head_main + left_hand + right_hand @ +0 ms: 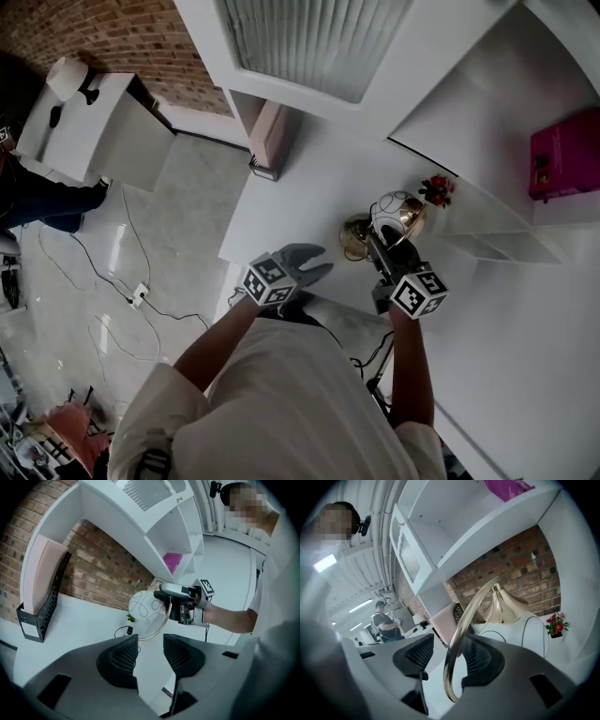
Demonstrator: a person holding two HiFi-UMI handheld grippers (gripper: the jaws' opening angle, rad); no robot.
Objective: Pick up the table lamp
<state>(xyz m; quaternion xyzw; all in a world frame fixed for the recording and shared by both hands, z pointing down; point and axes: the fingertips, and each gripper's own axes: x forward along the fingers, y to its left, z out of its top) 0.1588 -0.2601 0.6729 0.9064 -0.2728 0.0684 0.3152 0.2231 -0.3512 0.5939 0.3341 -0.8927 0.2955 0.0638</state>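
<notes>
White desk [309, 178] runs along a brick wall [112, 37], with white shelves above it and a black file holder [267, 141] further along. On this desk is the table lamp [396, 216]: a white globe shade with thin dark lines, a golden cap and a golden curved stem [461, 634]. It is just beside a small pot of red flowers [437, 189].

The right gripper [380, 246] is at the lamp. In the right gripper view its jaws are wide apart and the golden stem passes between them, closer to the right pad. The pads do not press on it, so nothing is clamped. The left gripper [314, 264] is near, at the left of the lamp and apart from it. Its jaws are partly apart, and only the bare desk shows in the gap.

As a judgement, the task is in its early part. The approach looks done, because the stem is already inside the right jaws. The grip itself and the lift are left. The lamp seems to rest on the desk, but its foot is partly hidden, so this is not sure. The stem is thin, round and shiny, so it could slip or turn when the lamp goes up.
</notes>
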